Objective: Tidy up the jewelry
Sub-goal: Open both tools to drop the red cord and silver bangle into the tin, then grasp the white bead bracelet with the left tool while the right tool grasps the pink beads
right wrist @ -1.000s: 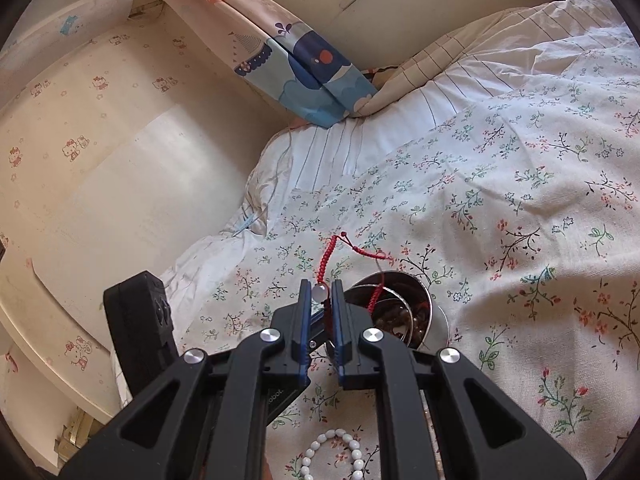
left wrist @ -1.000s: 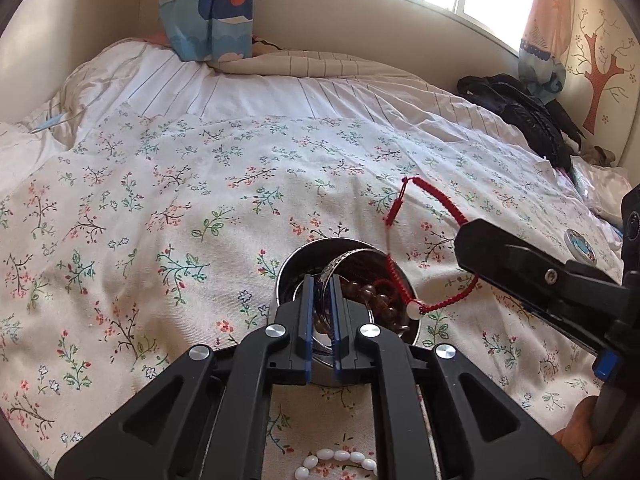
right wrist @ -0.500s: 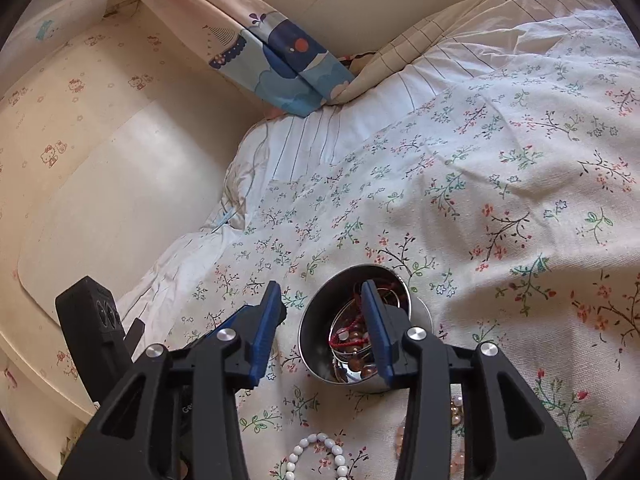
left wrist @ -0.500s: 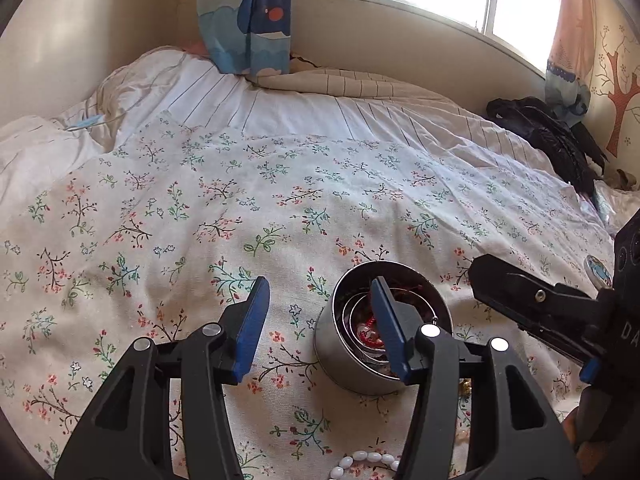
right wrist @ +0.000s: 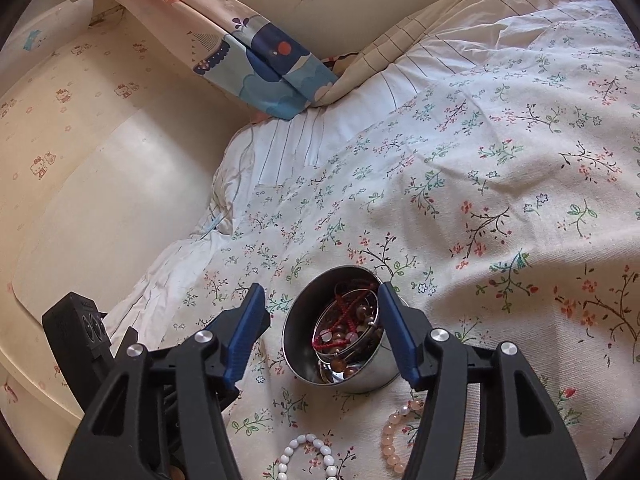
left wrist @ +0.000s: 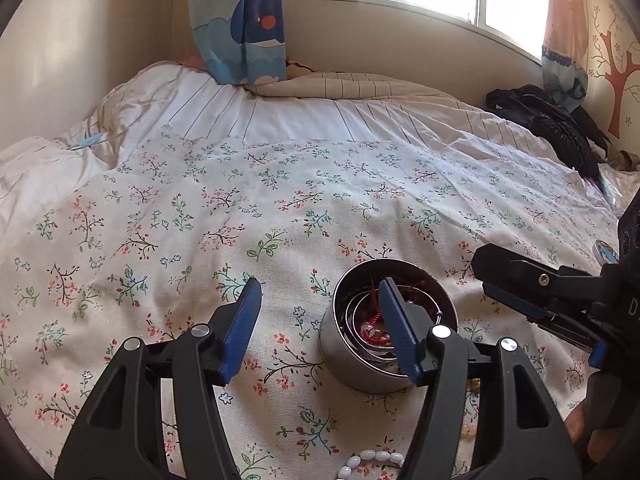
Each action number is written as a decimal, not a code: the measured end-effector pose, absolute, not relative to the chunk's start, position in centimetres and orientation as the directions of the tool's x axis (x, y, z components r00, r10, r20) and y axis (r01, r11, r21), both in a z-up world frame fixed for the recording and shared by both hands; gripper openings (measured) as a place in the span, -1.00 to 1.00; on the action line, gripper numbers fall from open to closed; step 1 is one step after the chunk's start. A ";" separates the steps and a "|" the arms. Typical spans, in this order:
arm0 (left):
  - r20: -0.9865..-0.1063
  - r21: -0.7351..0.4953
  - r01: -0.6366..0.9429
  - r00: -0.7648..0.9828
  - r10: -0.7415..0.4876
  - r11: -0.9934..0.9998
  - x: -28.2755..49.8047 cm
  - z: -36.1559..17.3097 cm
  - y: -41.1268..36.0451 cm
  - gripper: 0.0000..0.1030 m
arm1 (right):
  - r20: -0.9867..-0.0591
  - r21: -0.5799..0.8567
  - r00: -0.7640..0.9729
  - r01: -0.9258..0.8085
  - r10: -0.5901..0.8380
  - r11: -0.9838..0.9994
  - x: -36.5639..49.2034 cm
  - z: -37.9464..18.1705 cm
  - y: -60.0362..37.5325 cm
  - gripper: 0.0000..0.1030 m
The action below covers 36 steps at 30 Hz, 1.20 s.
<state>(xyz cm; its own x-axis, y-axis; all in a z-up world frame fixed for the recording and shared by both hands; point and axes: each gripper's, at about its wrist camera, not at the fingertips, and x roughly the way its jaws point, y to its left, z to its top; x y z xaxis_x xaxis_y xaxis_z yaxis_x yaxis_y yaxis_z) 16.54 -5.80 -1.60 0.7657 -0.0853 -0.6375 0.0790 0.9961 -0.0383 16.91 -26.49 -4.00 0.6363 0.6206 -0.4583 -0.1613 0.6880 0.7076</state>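
A round metal tin (left wrist: 360,364) (right wrist: 298,344) stands on the floral bedspread. It holds a silver bangle, brown beads and a red cord bracelet (right wrist: 344,330) (left wrist: 374,316). My left gripper (left wrist: 320,328) is open and empty just above and left of the tin. My right gripper (right wrist: 322,328) is open and empty over the tin; it also shows in the left wrist view (left wrist: 516,280) to the tin's right. A white bead bracelet (right wrist: 308,456) (left wrist: 372,460) and a pink bead bracelet (right wrist: 394,436) lie on the bedspread in front of the tin.
The floral bedspread (left wrist: 240,216) covers the bed. A striped white quilt (left wrist: 320,120) lies behind it. A black bag (left wrist: 552,128) lies at the far right by the wall. A whale curtain (left wrist: 240,20) hangs at the back. A small round badge (left wrist: 606,250) lies at right.
Both grippers have opened. The left let go of the silver bangle and the right let go of the red cord bracelet; both now lie in the tin. Both grippers drew back slightly.
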 end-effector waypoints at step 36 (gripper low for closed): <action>-0.850 0.093 0.325 0.517 -0.095 0.941 10.7 -7.5 -7.5 0.00 | -0.856 0.158 0.471 -0.159 0.216 0.975 12.9 -8.8 -22.8 0.22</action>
